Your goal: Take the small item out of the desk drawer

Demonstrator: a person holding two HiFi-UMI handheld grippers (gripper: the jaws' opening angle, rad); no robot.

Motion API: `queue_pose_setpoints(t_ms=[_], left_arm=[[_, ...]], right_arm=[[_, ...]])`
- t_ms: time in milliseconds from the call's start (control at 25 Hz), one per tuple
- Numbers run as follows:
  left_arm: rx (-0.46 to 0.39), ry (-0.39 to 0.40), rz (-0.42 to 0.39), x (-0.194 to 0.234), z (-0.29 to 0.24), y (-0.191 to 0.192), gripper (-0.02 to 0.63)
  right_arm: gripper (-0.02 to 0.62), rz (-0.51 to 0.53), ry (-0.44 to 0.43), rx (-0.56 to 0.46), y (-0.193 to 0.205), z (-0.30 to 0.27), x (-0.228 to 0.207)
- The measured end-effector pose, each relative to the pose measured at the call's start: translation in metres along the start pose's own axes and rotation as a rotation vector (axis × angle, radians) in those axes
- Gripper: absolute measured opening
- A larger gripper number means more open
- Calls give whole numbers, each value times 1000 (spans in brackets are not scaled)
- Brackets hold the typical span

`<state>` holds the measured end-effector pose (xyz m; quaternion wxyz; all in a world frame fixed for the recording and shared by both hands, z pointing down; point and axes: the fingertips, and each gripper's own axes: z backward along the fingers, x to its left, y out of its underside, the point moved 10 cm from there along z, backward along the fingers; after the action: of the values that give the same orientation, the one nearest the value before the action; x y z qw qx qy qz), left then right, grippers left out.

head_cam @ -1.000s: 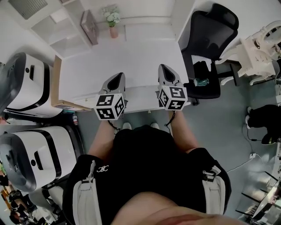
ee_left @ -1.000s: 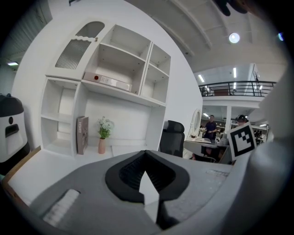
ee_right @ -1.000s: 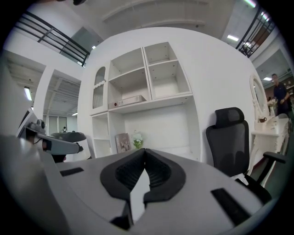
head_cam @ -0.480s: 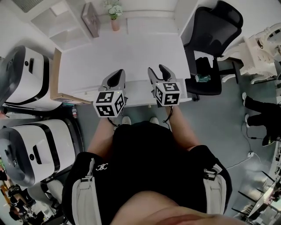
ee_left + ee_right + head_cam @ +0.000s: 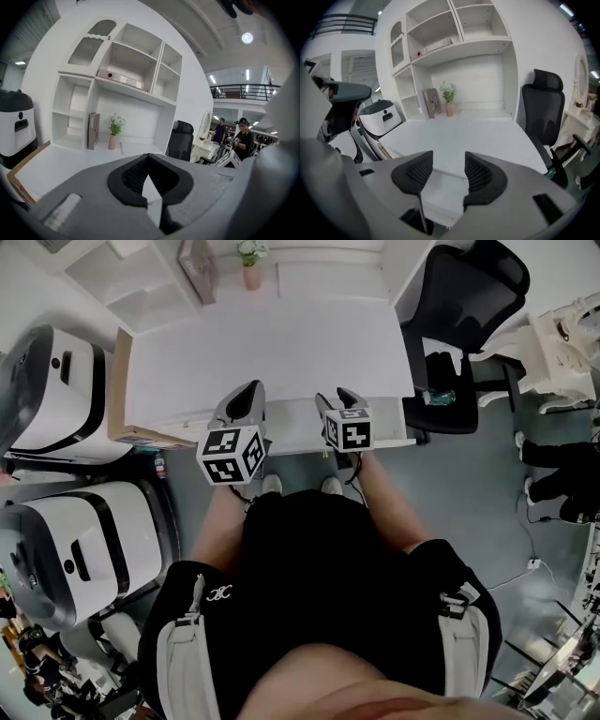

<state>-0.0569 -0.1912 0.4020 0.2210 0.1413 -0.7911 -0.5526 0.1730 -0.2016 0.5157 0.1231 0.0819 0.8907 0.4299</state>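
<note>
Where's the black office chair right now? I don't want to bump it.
Head view, upper right: the black office chair stands close beside the right end of the white desk. The right gripper view also shows it right of the desk.

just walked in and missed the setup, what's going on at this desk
A person stands at a white desk with tongs in each hand. The right tongs tilt down toward the desk's front edge; their jaws have just been opening, and nothing is between them. The left tongs are shut and empty, over the same edge. No open drawer or small item shows in any view, so the retrieval seems not yet begun.
</note>
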Motion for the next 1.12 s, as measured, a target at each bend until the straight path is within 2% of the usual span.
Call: queue_pose_setpoints(t_ms=[280,520,920,1120], left_arm=[[-5,-40,16,13,7,1,14],[8,-67,32,22,13,8,14],[25,-110,54,31,19,17,14],[42,-128,68,37,20,24,14]], right_arm=[[199,-76,30,153,31,-31,-5],[199,34,47,245,49,-54,-6],[199,-197,70,363,76,-93,-25],[199,-228,109,386,83,-112,-33]])
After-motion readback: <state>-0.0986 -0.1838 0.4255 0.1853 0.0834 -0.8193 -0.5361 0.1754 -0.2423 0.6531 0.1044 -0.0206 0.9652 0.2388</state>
